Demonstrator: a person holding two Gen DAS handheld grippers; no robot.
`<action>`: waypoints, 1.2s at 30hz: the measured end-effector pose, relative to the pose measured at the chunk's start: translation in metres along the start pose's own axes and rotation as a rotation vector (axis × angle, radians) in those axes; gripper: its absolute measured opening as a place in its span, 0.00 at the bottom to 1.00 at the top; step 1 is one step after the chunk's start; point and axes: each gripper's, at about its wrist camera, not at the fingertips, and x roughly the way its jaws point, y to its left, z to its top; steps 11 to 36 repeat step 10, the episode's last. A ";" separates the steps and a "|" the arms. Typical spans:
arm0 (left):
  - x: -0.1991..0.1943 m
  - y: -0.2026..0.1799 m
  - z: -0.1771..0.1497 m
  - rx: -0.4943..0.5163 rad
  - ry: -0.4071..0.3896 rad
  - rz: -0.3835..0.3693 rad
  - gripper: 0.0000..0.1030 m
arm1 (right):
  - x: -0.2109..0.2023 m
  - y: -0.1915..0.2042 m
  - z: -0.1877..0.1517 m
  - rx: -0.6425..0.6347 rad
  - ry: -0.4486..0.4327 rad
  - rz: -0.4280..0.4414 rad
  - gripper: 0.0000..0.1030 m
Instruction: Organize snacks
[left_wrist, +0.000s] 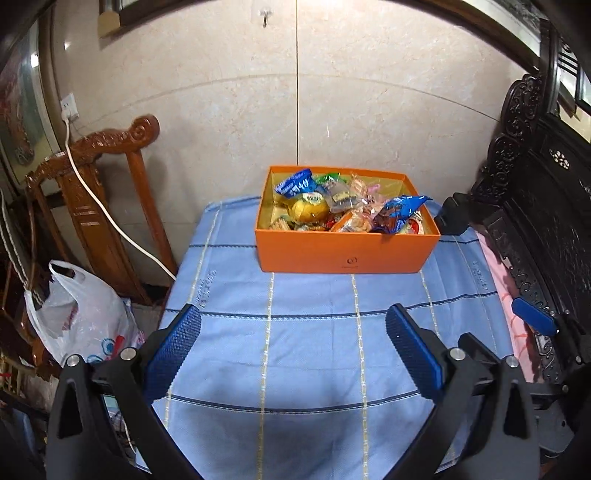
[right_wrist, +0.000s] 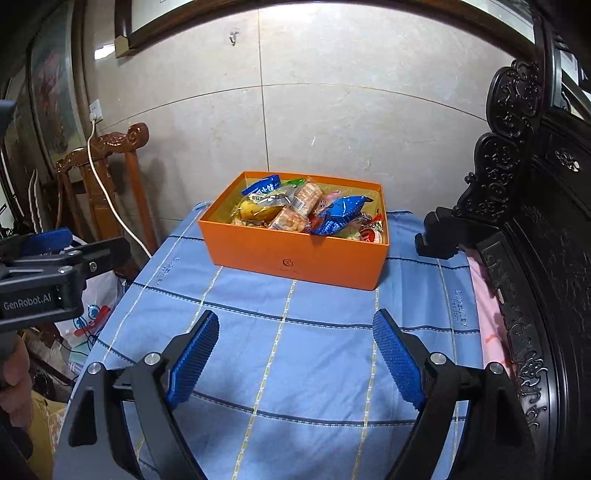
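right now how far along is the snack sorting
Done, by the look of it: the snacks all lie piled in the orange box, and none shows on the blue cloth. In hand: nothing; the left gripper and right gripper both hover open and empty above the cloth, short of the box. Left: nothing visible, unless the pile itself needs tidying.
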 end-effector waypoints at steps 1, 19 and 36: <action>-0.002 0.000 -0.001 0.001 0.007 -0.010 0.96 | -0.002 0.001 -0.001 -0.001 -0.001 -0.002 0.83; -0.010 0.007 -0.010 0.000 0.038 -0.011 0.96 | -0.013 0.009 -0.007 -0.009 -0.003 -0.010 0.83; -0.010 0.007 -0.010 0.000 0.038 -0.011 0.96 | -0.013 0.009 -0.007 -0.009 -0.003 -0.010 0.83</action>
